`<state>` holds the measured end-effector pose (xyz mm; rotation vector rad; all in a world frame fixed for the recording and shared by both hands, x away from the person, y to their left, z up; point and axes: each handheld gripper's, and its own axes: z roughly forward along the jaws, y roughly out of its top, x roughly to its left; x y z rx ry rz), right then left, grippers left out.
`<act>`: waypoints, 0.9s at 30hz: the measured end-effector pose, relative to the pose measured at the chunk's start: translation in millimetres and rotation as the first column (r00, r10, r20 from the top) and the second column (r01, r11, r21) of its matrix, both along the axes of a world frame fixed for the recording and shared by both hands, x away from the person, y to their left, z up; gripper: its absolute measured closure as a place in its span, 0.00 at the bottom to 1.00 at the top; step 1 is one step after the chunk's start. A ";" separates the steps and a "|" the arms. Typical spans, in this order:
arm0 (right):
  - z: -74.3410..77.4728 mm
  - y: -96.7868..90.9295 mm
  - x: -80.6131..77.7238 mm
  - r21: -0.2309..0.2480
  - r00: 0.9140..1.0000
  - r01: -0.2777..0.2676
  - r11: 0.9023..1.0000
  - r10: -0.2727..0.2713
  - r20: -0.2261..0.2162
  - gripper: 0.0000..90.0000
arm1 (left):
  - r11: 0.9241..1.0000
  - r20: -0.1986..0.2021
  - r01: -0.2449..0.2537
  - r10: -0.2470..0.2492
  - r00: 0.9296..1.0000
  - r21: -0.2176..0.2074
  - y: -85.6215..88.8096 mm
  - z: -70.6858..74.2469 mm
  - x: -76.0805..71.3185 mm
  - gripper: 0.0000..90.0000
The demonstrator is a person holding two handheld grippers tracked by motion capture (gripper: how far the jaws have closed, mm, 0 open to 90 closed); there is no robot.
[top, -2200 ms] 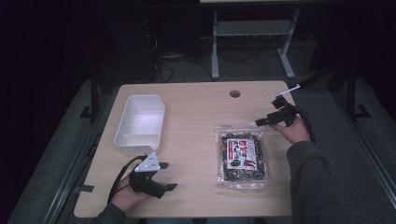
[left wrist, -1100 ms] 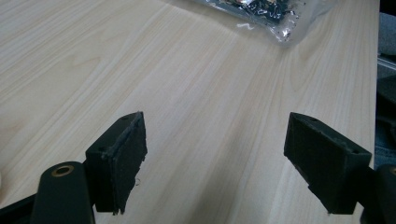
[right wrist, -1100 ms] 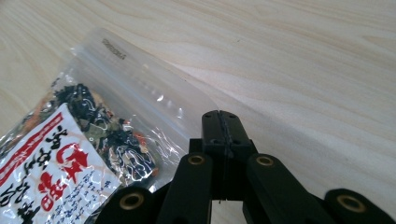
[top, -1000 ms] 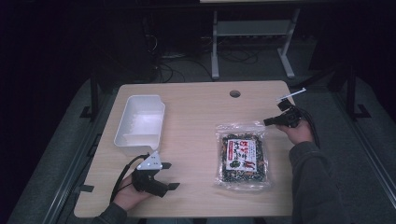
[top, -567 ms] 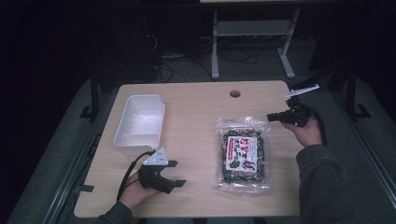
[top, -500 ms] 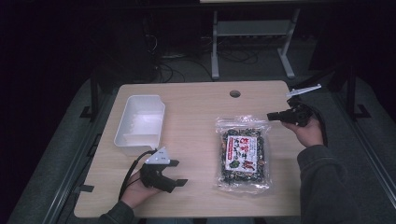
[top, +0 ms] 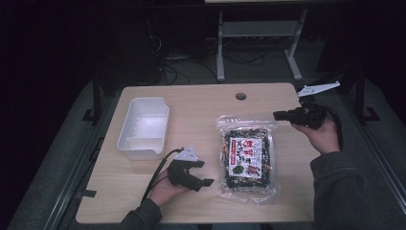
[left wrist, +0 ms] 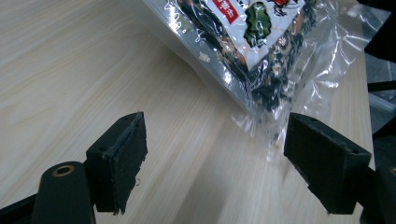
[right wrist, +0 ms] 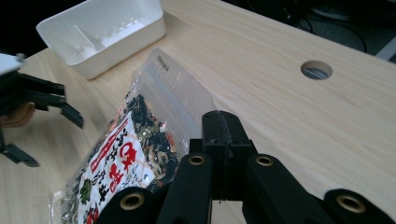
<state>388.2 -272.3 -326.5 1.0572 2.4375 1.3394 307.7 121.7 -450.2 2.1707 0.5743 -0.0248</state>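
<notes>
The table (top: 201, 105) is bare wood with the white tray (top: 143, 127) well left of the work. The snack pouch (top: 246, 158) lies flat at centre-right: light, limp, slippery film (contents likely brittle); grip its empty sealed edge. The left gripper (top: 203, 173) stands open just beside it; the right gripper (top: 280, 115) is closed, empty, above its top corner. Nothing obstructs.

Glossy clear plastic bag (top: 248, 158), crinkled; matt pale wood-grain tabletop (top: 201, 110); smooth white plastic tub (top: 143, 127).
</notes>
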 end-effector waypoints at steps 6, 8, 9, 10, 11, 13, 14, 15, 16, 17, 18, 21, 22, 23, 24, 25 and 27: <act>12.9 3.1 -10.8 0.006 0.999 -0.030 1.000 0.030 0.038 1.00 | 0.999 -0.044 0.020 -0.022 0.999 -0.037 -16.1 -2.1 8.4 0.23; 17.4 4.5 -15.3 0.009 0.998 -0.042 0.999 0.041 0.053 1.00 | 0.997 -0.085 0.026 -0.033 0.996 -0.075 -20.0 -3.9 13.4 0.23; 21.2 5.7 -19.3 0.016 0.996 -0.053 0.998 0.052 0.070 1.00 | 0.995 -0.104 0.024 -0.034 0.994 -0.093 -22.5 -5.7 17.0 0.24; 21.2 5.7 -19.3 0.016 0.996 -0.053 0.998 0.052 0.070 1.00 | 0.995 -0.104 0.024 -0.034 0.994 -0.093 -22.5 -5.7 17.0 0.24; 24.0 6.4 -23.2 0.019 0.995 -0.061 0.998 0.060 0.081 1.00 | 0.993 -0.134 0.021 -0.037 0.990 -0.117 -25.2 -7.2 20.5 0.25; 25.7 6.6 -26.2 0.019 0.994 -0.066 0.998 0.064 0.090 1.00 | 0.991 -0.143 0.029 -0.048 0.989 -0.128 -28.7 -7.2 22.1 0.27; 26.2 6.5 -27.4 0.020 0.993 -0.069 0.997 0.067 0.094 1.00 | 0.990 -0.139 0.036 -0.055 0.989 -0.133 -30.3 -6.8 22.4 0.29; 26.7 6.4 -28.7 0.020 0.993 -0.070 0.997 0.067 0.097 1.00 | 0.990 -0.139 0.036 -0.055 0.989 -0.133 -30.3 -6.8 22.4 0.33; 27.2 6.1 -29.8 0.023 0.993 -0.072 0.997 0.069 0.099 1.00 | 0.989 -0.141 0.042 -0.063 0.988 -0.145 -31.7 -6.3 22.4 0.36; 27.6 6.0 -30.9 0.025 0.993 -0.072 0.997 0.069 0.100 1.00 | 0.986 -0.134 0.051 -0.073 0.988 -0.161 -33.0 -4.6 22.5 0.42; 27.6 6.0 -30.9 0.025 0.993 -0.072 0.997 0.069 0.100 1.00 | 0.986 -0.134 0.051 -0.073 0.988 -0.161 -33.0 -4.6 22.5 0.46; 29.0 4.6 -34.4 0.035 0.991 -0.077 0.996 0.072 0.110 1.00 | 0.985 -0.122 0.063 -0.083 0.989 -0.159 -33.3 -2.4 22.3 0.59; 29.3 4.1 -35.4 0.040 0.991 -0.077 0.996 0.072 0.112 1.00 | 0.984 -0.124 0.069 -0.090 0.988 -0.166 -32.3 -1.1 22.1 0.62; 29.4 3.6 -36.3 0.047 0.990 -0.080 0.996 0.074 0.116 1.00 | 0.982 -0.124 0.077 -0.099 0.987 -0.175 -31.7 -0.5 22.0 0.65; 29.3 3.3 -37.3 0.050 0.990 -0.080 0.996 0.074 0.118 1.00 | 0.980 -0.124 0.084 -0.107 0.986 -0.181 -31.3 0.2 21.7 0.68; 28.9 3.1 -38.1 0.050 0.990 -0.079 0.996 0.072 0.121 1.00 | 0.979 -0.125 0.086 -0.110 0.986 -0.187 -31.0 0.9 21.5 0.71; 28.1 1.6 -39.2 0.052 0.990 -0.074 0.996 0.067 0.126 1.00 | 0.974 -0.133 0.093 -0.123 0.984 -0.208 -29.7 2.0 21.6 0.76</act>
